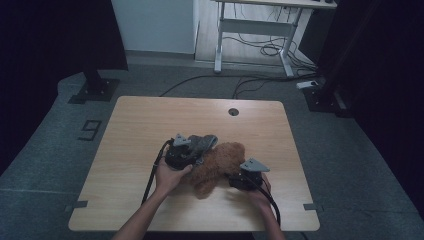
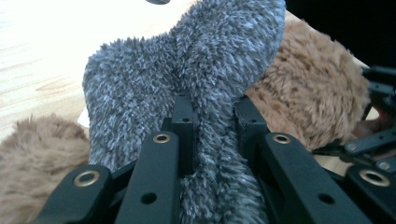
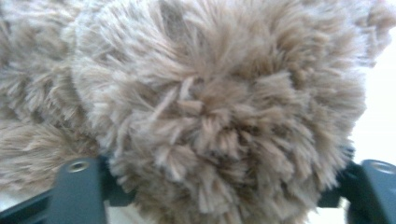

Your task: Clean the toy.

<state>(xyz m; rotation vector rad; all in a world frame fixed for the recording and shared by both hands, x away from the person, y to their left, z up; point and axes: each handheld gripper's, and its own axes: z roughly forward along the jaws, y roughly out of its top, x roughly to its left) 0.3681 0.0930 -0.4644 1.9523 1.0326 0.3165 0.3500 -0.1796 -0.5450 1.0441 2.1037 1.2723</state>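
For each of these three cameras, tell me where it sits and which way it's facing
High view: above the person's side, looking forward and down on the table; both forearms, left gripper, right gripper.
Left gripper view: on that gripper, along jaws shut on the grey fuzzy sock.
Right gripper view: along wide-set jaws around the brown plush toy.
Shared: all three show the toy.

The high view is dim, with dark corners and the room's lines bent at the edges. The counter (image 1: 150, 130) looks very bright and washed out beyond the left gripper (image 2: 215, 121). Right up against the right gripper (image 3: 224, 186), the brown fur (image 3: 210, 102) is soft and blurry.
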